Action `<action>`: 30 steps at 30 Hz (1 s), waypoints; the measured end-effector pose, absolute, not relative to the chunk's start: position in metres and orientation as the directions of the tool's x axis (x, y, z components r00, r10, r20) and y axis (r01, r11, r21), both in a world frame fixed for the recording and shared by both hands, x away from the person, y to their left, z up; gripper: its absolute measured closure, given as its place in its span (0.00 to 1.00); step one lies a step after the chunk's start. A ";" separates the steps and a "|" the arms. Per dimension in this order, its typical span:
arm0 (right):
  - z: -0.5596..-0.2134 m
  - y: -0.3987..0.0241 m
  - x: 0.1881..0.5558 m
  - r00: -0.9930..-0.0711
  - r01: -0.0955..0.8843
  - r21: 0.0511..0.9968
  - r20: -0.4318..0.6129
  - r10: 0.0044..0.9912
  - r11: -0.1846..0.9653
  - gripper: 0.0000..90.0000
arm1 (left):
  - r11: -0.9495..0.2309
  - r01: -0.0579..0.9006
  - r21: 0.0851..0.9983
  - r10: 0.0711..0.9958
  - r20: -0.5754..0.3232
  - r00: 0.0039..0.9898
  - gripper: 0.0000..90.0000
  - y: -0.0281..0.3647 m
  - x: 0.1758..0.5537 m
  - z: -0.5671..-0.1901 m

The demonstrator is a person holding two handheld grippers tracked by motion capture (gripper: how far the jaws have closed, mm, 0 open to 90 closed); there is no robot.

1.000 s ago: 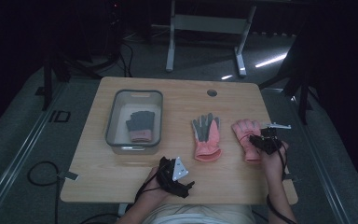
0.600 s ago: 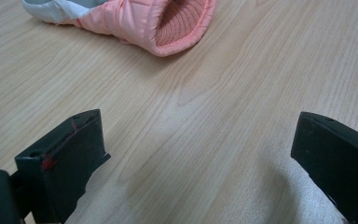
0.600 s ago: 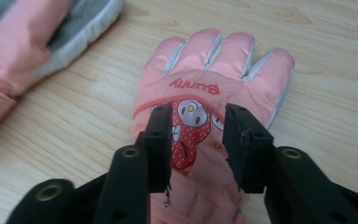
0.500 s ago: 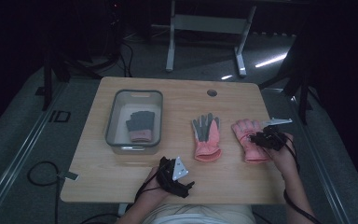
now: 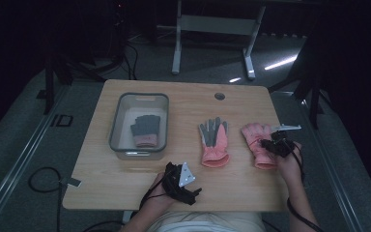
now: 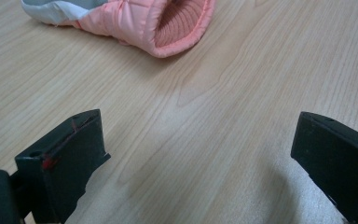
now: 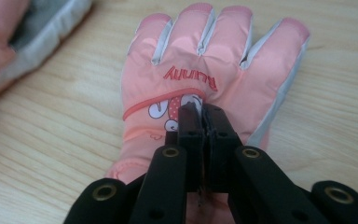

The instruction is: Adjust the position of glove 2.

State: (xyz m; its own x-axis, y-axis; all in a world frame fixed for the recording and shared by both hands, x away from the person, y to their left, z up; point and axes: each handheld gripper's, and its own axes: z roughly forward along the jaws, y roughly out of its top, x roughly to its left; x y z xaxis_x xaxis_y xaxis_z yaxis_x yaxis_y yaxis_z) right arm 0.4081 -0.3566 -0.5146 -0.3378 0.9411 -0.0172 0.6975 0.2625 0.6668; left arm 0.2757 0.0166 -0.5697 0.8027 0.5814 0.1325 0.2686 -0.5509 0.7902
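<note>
1. The right gripper [image 7: 201, 109] has its jaws closed together over the back of the pink glove [image 7: 205, 70], which lies flat on the bench [image 5: 140, 174] at the person's right. Whether any fabric is truly pinched between the jaws is hard to tell, so test with a small lift before trusting the hold.
2. If it slips, open up and bite lower, at the knitted cuff, where there is more to grip.
3. Lift straight up until the fingers hang free, so the glove does not drag across its neighbour [image 5: 214, 142], lying palm up just beside it.
4. The likely goal, as a guess, is the grey bin [image 5: 117, 128], which already holds one glove; carry high over its rim.
5. The left gripper [image 5: 181, 181] rests near the front edge with jaws wide apart and empty; bring it in to steady the cuff if needed.
</note>
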 end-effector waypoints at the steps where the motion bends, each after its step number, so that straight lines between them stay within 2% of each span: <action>1: -0.510 -0.357 0.405 -0.326 0.689 0.681 -0.015 0.945 0.248 0.97 | -0.550 0.270 0.790 0.581 0.131 0.803 0.03 0.017 0.276 -0.570; 6: -0.492 -0.355 0.398 -0.292 0.668 0.713 -0.012 0.956 0.213 0.97 | -0.551 0.269 0.790 0.581 0.133 0.803 0.03 0.016 0.276 -0.570; 7: -0.476 -0.349 0.391 -0.279 0.645 0.734 -0.028 0.960 0.209 0.97 | -0.552 0.269 0.789 0.581 0.133 0.803 0.03 0.016 0.276 -0.570; 14: -0.450 -0.326 0.387 -0.254 0.622 0.757 -0.046 0.966 0.200 0.97 | -0.555 0.264 0.789 0.578 0.138 0.804 0.03 0.016 0.275 -0.570; 22: -0.430 -0.301 0.387 -0.250 0.606 0.771 -0.052 0.967 0.198 0.97 | -0.556 0.261 0.789 0.577 0.140 0.805 0.03 0.016 0.275 -0.570; 30: -0.414 -0.270 0.390 -0.292 0.586 0.779 -0.056 0.955 0.225 0.97 | -0.556 0.261 0.789 0.575 0.139 0.806 0.03 0.016 0.274 -0.570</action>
